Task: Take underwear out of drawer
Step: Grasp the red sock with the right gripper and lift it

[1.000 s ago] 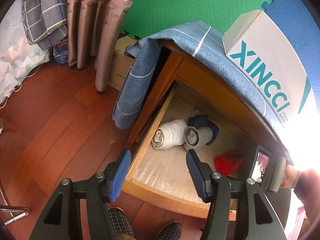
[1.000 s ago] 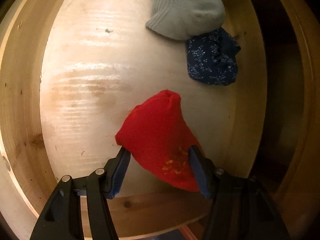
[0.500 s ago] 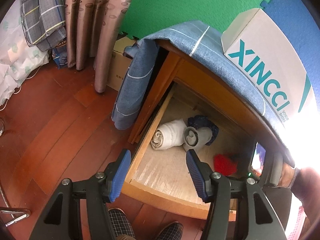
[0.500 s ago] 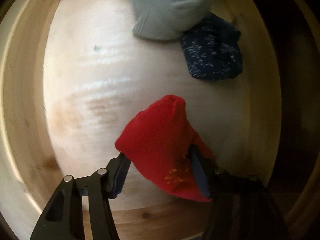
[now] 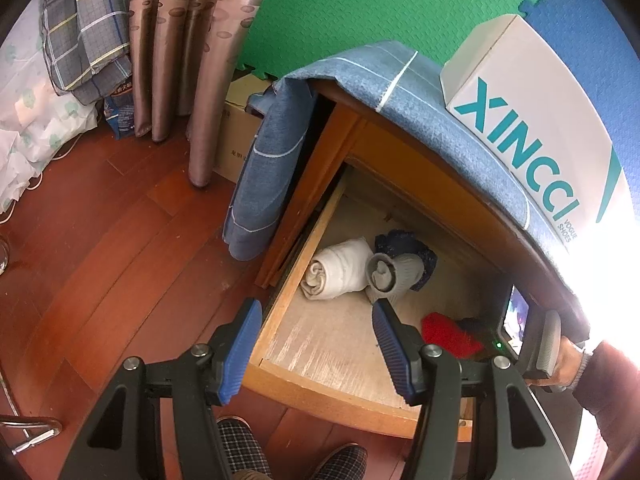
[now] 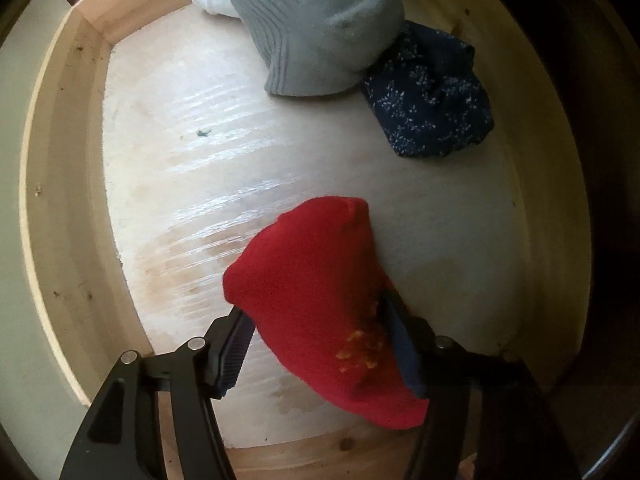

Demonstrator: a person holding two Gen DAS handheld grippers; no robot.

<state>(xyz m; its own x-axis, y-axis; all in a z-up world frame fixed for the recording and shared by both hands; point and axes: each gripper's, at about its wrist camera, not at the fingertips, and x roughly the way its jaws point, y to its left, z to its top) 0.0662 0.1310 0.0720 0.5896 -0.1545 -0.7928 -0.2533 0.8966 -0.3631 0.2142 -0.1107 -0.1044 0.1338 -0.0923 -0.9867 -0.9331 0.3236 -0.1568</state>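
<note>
The red underwear (image 6: 320, 280) lies on the floor of the open drawer (image 6: 64, 200), near its front. Its long way runs from the narrow tip, far from the right gripper (image 6: 320, 344), to its wide end between the fingers. The jaws have just been opening after a squeeze; both blue pads touch the cloth. One second ago it sat less turned. One grey sock (image 6: 320, 28), one dark blue flowered bundle (image 6: 432, 116) and one white roll (image 5: 340, 268) lie farther back. The left gripper (image 5: 316, 344) hangs half open, holding nothing.
</note>
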